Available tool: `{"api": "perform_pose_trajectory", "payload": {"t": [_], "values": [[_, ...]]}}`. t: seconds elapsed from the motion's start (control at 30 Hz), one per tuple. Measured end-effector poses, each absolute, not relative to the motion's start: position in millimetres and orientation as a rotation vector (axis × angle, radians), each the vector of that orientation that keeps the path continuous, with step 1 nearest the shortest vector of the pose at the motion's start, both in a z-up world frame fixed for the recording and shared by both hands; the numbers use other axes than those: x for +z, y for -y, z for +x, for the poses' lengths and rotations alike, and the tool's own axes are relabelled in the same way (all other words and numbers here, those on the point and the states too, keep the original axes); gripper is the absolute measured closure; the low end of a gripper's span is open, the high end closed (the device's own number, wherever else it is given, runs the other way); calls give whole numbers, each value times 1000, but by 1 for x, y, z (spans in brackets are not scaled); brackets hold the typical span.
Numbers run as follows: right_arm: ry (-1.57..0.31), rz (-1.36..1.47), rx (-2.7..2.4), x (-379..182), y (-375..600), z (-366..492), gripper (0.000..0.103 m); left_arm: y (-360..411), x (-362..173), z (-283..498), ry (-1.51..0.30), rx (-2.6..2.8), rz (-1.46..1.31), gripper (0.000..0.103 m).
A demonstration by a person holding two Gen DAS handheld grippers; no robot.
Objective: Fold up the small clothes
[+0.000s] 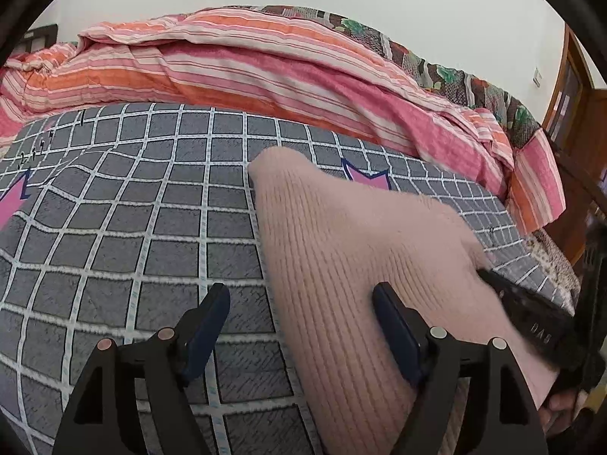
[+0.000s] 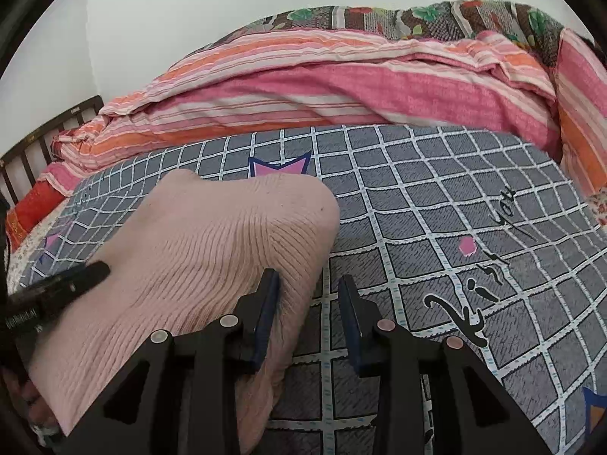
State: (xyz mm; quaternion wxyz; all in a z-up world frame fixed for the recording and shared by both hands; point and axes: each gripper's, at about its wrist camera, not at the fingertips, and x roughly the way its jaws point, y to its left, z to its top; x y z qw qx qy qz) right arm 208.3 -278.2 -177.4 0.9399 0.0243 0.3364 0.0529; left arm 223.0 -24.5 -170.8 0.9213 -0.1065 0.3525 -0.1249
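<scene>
Pink ribbed knit [image 1: 341,265], folded, lies on grey grid sheet [image 1: 132,227] w/ white lines, nearer the front edge of the bed than the back. Left gripper [image 1: 301,303]: released, jaws wide apart, straddling knit's left edge; right-hand finger over the knit, other over bare sheet. Right gripper [image 2: 309,292]: released, jaws apart at knit's right edge; left-hand finger touching the fabric, other over sheet. Striped pink/orange quilt [image 1: 265,68] bunched along back edge; floral cover [image 2: 417,15] behind it. Black script on sheet, right side.
</scene>
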Motion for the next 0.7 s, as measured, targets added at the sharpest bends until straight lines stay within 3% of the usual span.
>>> {"api": "perform_pose_trajectory", "payload": {"t": [0.27, 0.43, 0.7], "values": [[-681, 65, 116, -178, 280, 208, 72, 28, -173, 282, -795, -220, -180, 51], [-677, 78, 121, -179, 282, 209, 72, 24, -173, 303, -772, -102, -146, 60], [-688, 143, 145, -180, 291, 212, 64, 9, -182, 306, -803, -118, -237, 59]]}}
